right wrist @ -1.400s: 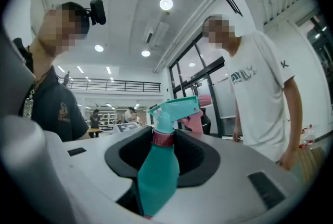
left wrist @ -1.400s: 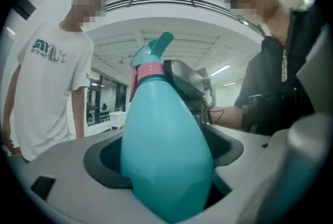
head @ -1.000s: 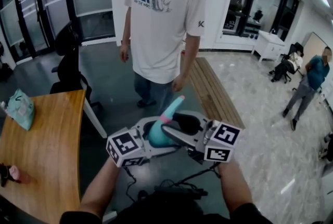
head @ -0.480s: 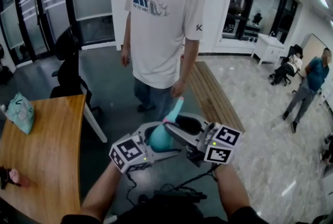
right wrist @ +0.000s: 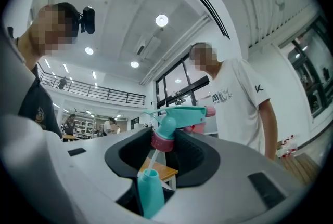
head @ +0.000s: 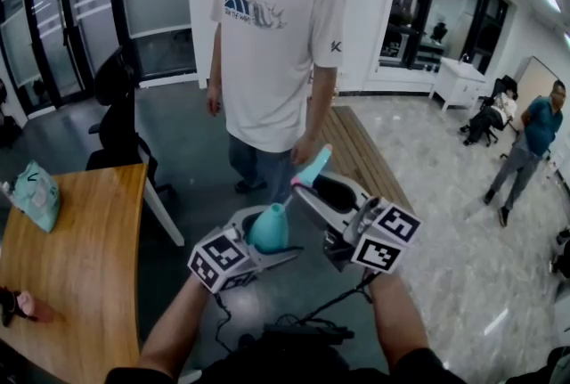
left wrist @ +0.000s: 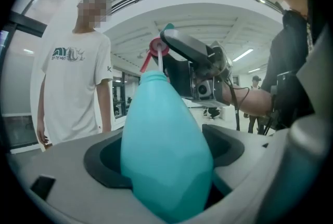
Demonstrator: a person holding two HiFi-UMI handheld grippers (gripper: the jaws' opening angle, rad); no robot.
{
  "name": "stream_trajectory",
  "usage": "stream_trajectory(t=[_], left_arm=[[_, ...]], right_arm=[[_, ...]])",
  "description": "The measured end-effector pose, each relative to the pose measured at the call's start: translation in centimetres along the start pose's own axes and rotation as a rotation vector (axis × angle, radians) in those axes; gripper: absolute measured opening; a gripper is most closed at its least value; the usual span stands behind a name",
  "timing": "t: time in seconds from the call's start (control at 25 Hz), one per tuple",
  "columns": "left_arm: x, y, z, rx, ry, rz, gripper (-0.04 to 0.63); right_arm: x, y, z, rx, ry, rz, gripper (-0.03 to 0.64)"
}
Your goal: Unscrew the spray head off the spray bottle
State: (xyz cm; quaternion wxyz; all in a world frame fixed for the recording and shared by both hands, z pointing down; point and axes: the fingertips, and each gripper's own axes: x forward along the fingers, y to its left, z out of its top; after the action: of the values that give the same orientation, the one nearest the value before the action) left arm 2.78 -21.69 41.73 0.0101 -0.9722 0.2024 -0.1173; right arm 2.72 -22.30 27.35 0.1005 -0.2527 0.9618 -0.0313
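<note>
Up has come the spray head [head: 313, 167]: a moment ago it sat on the teal spray bottle [head: 269, 229]. Now it is off, a little above the bottle and to its right. The right gripper [right wrist: 162, 153] has its jaws closed on the pink ring [right wrist: 162, 141] under the spray head. A thin white tube [right wrist: 152, 159] hangs from the ring down to the bottle's open mouth. I cannot tell if its tip is inside. The left gripper [left wrist: 166, 176] squeezes the fat body of the bottle and holds it neck up in the air, beside the table and not on it.

A person in a white T-shirt [head: 276, 35] stands very near, just in front of the grippers. The spray head covers a bit of that person's leg in the head view. A long wooden bench [head: 365, 164] lies behind. A wooden table [head: 71, 249] is at the left with a teal bag [head: 34, 191] on it, and a black chair [head: 116, 102] stands beside it. Far off at the right is a person in a blue shirt [head: 537, 128]. In the left gripper view the bottle fills the middle and hides much of the room.
</note>
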Motion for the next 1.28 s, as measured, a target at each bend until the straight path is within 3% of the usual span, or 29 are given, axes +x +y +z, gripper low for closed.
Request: stream_trajectory(t=[0.68,1.28], left_arm=[[-1.5,4.5,-3.0,-0.023,0.081,0.161,0.424],[-4.1,6.2,3.7,0.002,-0.087,0.289,0.424]], right_arm=[[-0.9,-3.8,4.0,-0.048,-0.121,-0.151,0.144],[-2.6,-6.5,0.5,-0.116,-0.061,-0.327,0.144]])
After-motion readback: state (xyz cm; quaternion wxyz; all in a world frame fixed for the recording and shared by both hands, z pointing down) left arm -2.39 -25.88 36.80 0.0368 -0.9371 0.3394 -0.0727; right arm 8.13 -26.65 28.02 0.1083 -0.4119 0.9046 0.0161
